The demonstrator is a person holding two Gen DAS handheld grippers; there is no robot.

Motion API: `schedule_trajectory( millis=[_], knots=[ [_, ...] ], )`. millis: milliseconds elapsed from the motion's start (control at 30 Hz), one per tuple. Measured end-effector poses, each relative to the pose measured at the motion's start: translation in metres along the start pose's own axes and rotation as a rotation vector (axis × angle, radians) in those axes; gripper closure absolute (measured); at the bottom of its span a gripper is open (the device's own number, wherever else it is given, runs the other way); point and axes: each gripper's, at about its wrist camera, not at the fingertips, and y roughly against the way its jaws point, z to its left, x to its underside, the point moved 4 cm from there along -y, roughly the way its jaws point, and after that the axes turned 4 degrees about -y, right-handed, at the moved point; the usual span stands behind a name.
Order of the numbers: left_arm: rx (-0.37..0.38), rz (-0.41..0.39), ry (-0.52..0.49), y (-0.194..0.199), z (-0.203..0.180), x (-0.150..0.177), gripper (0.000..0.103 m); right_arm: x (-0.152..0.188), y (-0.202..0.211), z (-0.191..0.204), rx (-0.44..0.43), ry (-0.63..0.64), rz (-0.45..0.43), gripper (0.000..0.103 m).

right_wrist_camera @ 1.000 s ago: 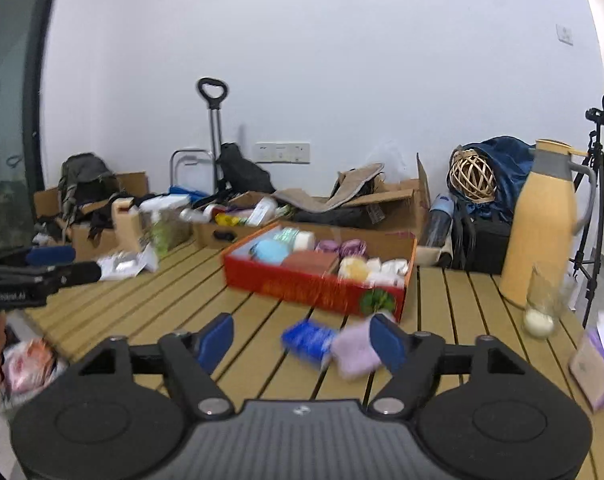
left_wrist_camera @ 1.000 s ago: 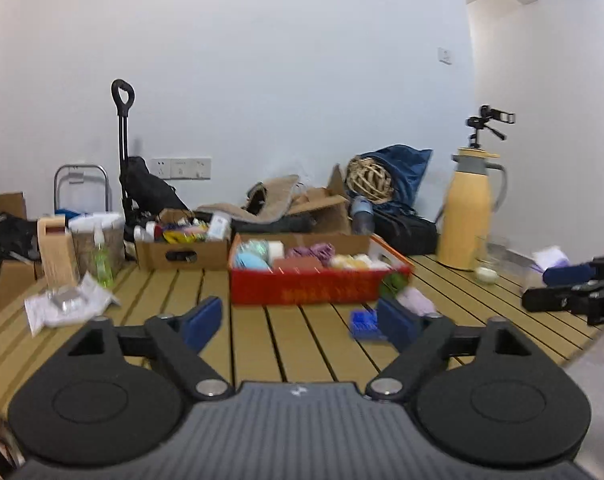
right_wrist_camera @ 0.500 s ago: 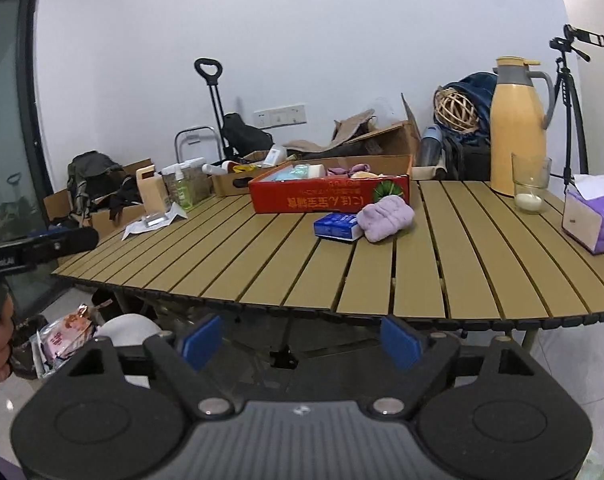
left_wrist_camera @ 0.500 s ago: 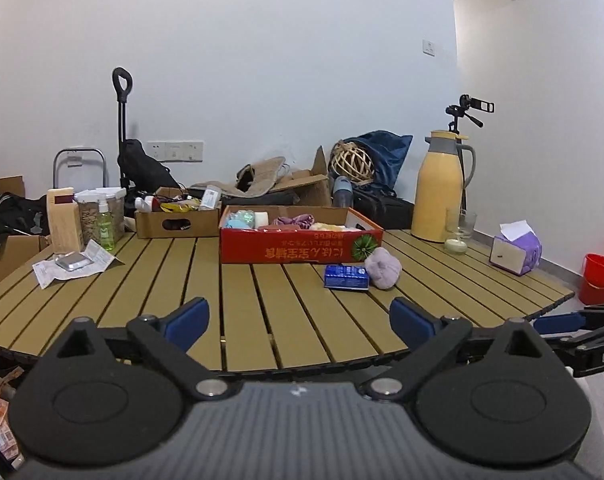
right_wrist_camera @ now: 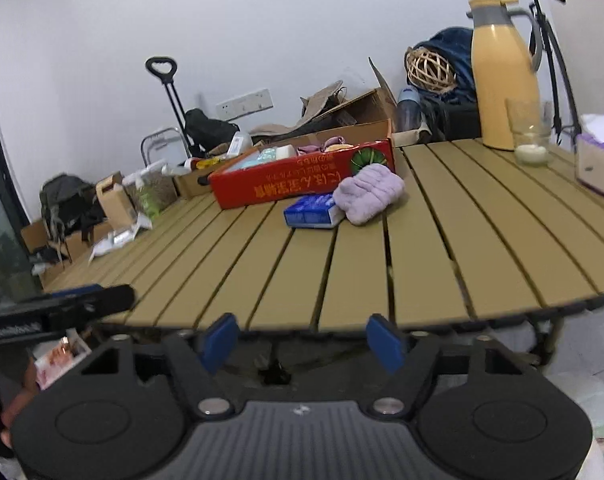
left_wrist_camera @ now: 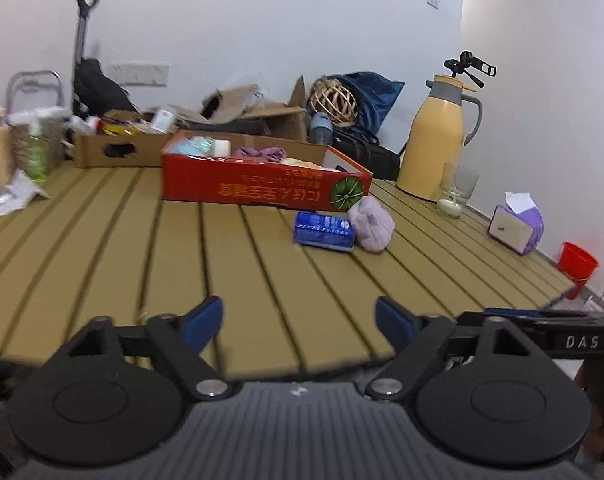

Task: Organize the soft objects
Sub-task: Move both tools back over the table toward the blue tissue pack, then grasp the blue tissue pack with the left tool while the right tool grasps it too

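A folded lilac cloth (left_wrist_camera: 371, 222) (right_wrist_camera: 369, 192) lies on the slatted wooden table (left_wrist_camera: 182, 248) against a blue tissue pack (left_wrist_camera: 323, 230) (right_wrist_camera: 313, 211), just in front of a red cardboard box (left_wrist_camera: 262, 186) (right_wrist_camera: 302, 178) that holds several soft items. My left gripper (left_wrist_camera: 300, 322) is open and empty over the table's near edge. My right gripper (right_wrist_camera: 303, 342) is open and empty just off the near edge; it also shows in the left wrist view (left_wrist_camera: 549, 320).
A yellow thermos (left_wrist_camera: 437, 132), a glass with a candle (left_wrist_camera: 453, 194) and a purple tissue box (left_wrist_camera: 515, 226) stand on the right. A brown cardboard box (left_wrist_camera: 118, 148), bottles and wrappers sit at the left back. A red bucket (left_wrist_camera: 577, 266) is on the floor.
Both grippers pulled back from the table and then came forward a little. They stayed open and empty. The cloth and tissue pack have not moved.
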Motion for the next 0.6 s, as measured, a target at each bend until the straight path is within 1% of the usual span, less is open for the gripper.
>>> schedule_trajectory(
  millis=[33,133,267,333,367,400,433,467,500,533,600],
  knots=[
    [0.014,0.009,0.008,-0.016,0.002,-0.008,0.032,-0.006,-0.010,-0.002,-0.011,-0.012,0.000,0.036],
    [0.040,0.033,0.026,-0.065,0.007,-0.031,0.040,-0.029,-0.047,-0.012,-0.022,-0.043,-0.006,0.039],
    [0.074,0.069,0.042,-0.127,0.018,-0.059,0.041,-0.058,-0.098,-0.024,-0.008,-0.069,0.015,0.042],
    [0.093,0.093,0.063,-0.154,0.023,-0.067,0.044,-0.070,-0.122,-0.028,-0.023,-0.095,0.041,0.046],
    [0.109,0.110,0.083,-0.167,0.027,-0.070,0.045,-0.076,-0.134,-0.030,-0.039,-0.119,0.052,0.049],
    [0.136,0.129,0.109,-0.181,0.030,-0.072,0.050,-0.080,-0.144,-0.032,-0.058,-0.138,0.060,0.053],
    [0.166,0.149,0.152,-0.194,0.035,-0.073,0.053,-0.085,-0.156,-0.034,-0.074,-0.158,0.072,0.055],
    [0.215,0.169,0.219,-0.208,0.041,-0.073,0.054,-0.090,-0.168,-0.036,-0.084,-0.176,0.084,0.058],
    [0.256,0.189,0.280,-0.219,0.047,-0.071,0.067,-0.095,-0.180,-0.039,-0.095,-0.197,0.092,0.061],
    [0.276,0.218,0.342,-0.230,0.054,-0.066,0.074,-0.099,-0.192,-0.042,-0.094,-0.214,0.096,0.062],
    [0.291,0.209,0.356,-0.231,0.058,-0.065,0.074,-0.106,-0.209,-0.047,-0.057,-0.230,0.080,0.068]
  ],
)
